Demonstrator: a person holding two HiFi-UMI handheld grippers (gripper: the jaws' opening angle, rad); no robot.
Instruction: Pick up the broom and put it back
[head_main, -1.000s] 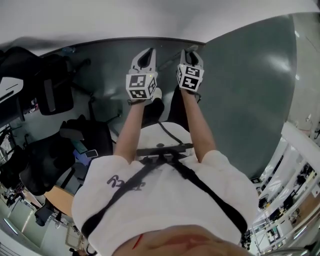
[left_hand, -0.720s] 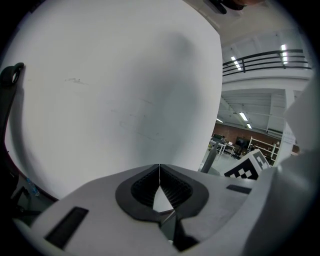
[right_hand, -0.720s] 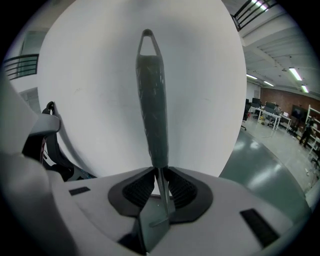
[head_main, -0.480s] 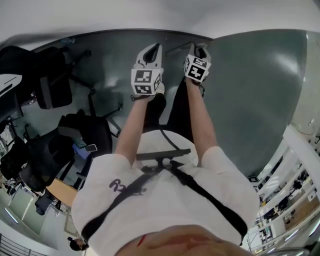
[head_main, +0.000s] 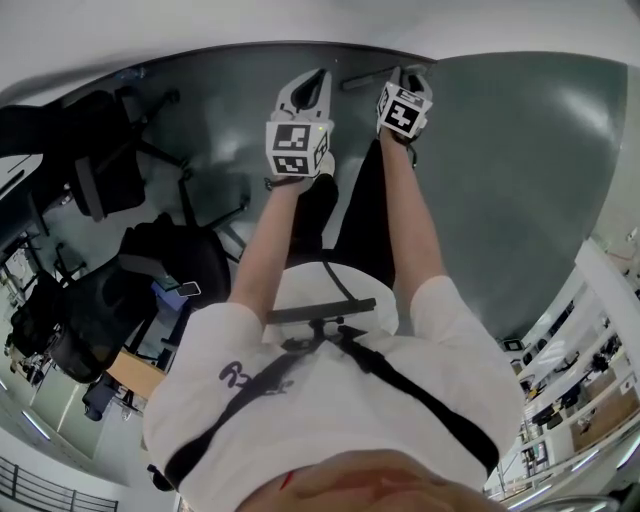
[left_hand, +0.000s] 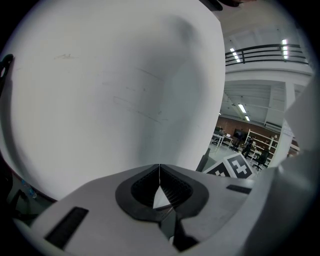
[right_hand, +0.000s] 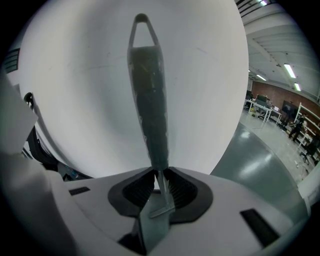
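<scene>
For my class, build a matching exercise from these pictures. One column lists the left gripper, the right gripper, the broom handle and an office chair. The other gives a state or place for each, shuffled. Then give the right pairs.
1. left gripper
2. right gripper
3. broom handle
4. office chair

A. ends in a hanging loop
B. stands on the floor, at the head view's left
C. jaws together, nothing between them
D. clamped on a grey-green shaft

Pairs: 1-C, 2-D, 3-A, 4-B
</scene>
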